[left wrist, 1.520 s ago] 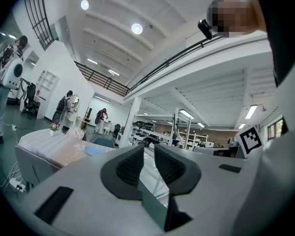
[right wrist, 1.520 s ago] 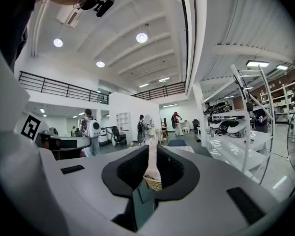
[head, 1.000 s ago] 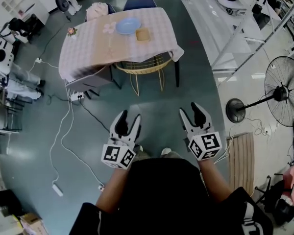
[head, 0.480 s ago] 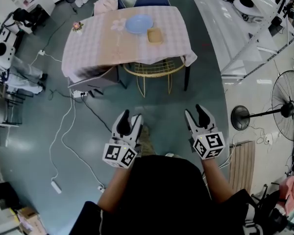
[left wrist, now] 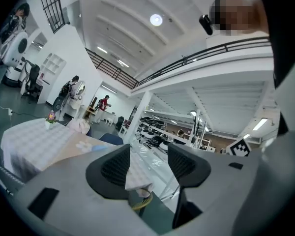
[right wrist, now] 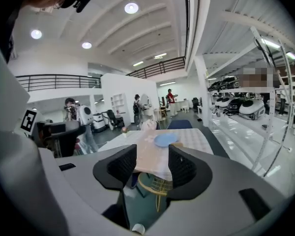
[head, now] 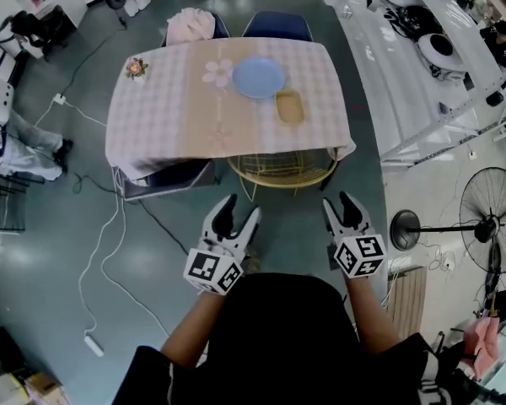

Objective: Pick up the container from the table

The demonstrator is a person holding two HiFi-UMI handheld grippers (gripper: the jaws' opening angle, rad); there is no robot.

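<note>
Both grippers are up in front of the person, and neither has anything in it. The left gripper (head: 240,210) has its 2 jaws spread, with a clear gap between the ribbed pads (left wrist: 115,167). Through that gap its own view catches only a hanging corner of the bench cloth and a sliver of yellow chair, both well beyond the tips. The right gripper (head: 337,202) matches it, its 2 jaws parted and touching nothing. The right gripper view looks straight out between its pads (right wrist: 123,164) at the bench (head: 177,112) far ahead.

The container (head: 289,106), small and tan, sits on the bench well ahead of both sets of jaws. It is closer to the right gripper's line than the left's, though a little inboard of it. It lies just beside the blue plate (head: 258,78), on the plate's side nearer the jaws. The yellow wire chair (head: 282,171) is tucked under the bench edge, between the right jaws and the container. A small flower pot (head: 136,67) stands at the far corner, off beyond the left jaws.
</note>
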